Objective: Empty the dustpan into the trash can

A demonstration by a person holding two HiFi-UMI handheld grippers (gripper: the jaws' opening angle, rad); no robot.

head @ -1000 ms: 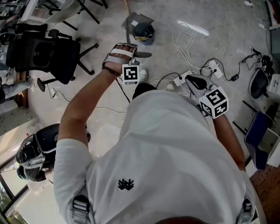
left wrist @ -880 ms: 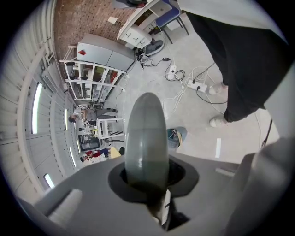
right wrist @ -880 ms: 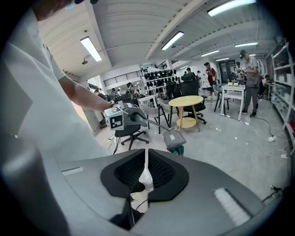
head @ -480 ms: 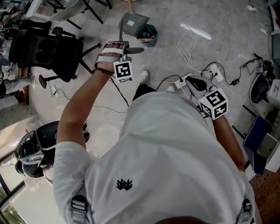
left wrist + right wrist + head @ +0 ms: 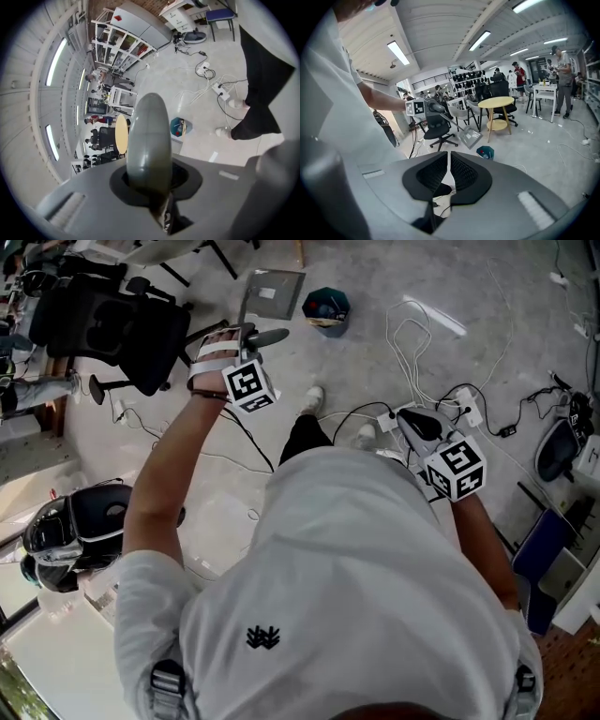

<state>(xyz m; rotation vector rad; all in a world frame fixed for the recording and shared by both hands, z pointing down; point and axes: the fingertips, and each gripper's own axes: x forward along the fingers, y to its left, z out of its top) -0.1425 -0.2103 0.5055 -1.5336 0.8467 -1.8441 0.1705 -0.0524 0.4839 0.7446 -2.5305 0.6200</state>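
Note:
The grey dustpan (image 5: 271,292) hangs tilted above the floor, just left of the small teal trash can (image 5: 326,307), which has bits of rubbish in it. My left gripper (image 5: 257,339) is shut on the dustpan's long grey handle (image 5: 148,140), held out at arm's length. The left gripper view shows the trash can (image 5: 180,127) on the floor beyond the handle. My right gripper (image 5: 418,420) stays low by my right side, its jaws shut with nothing between them. From the right gripper view, the dustpan (image 5: 470,137) is up and to the left of the trash can (image 5: 485,152).
A black office chair (image 5: 105,319) stands left of the dustpan. White cables and power strips (image 5: 424,397) lie on the floor near my right foot. A black helmet (image 5: 62,542) sits at the lower left. A yellow round table (image 5: 502,104) and several people are further off.
The left gripper has carried the dustpan off the trash can, to the left. The pan covered the can a second ago and now hangs beside it. The right gripper has barely moved.

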